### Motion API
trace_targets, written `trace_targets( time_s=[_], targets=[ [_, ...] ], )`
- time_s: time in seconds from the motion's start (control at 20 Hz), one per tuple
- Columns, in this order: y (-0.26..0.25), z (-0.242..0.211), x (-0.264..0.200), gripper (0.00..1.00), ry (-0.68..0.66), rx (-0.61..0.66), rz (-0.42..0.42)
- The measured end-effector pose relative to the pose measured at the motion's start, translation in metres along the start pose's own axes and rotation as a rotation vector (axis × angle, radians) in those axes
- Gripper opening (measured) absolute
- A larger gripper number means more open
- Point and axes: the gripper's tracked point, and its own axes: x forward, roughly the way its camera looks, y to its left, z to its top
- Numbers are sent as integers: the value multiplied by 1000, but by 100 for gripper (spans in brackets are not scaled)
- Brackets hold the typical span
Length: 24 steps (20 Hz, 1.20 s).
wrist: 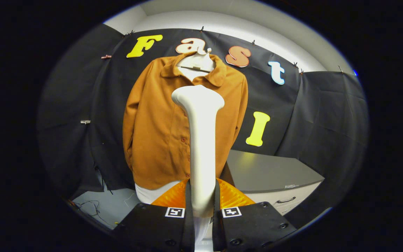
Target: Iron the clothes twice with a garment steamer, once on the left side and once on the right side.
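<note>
The tool [201,210] is clenched on the white garment steamer [201,140], both fingers pressing its handle low down, the head rising toward twelve o'clock. Beyond the head hangs the brown shirt [159,133] on a pale hanger [196,63] against the booth wall, apparently a little apart from the head. At four o'clock stands a grey counter [268,171]. The steamer looks rigid, smooth and top-heavy, so the low grip probably needs firmness. The shirt looks soft and light, likely to sway when pressed.
</note>
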Motion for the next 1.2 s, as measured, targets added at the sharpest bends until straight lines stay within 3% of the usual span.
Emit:
trace_targets(
  time_s=[0.45, 1.2],
  targets=[
    [-27, 80, -41, 23, -137, 91, -27],
    [-38, 133, -68, 24, -212, 148, -37]
  ],
)
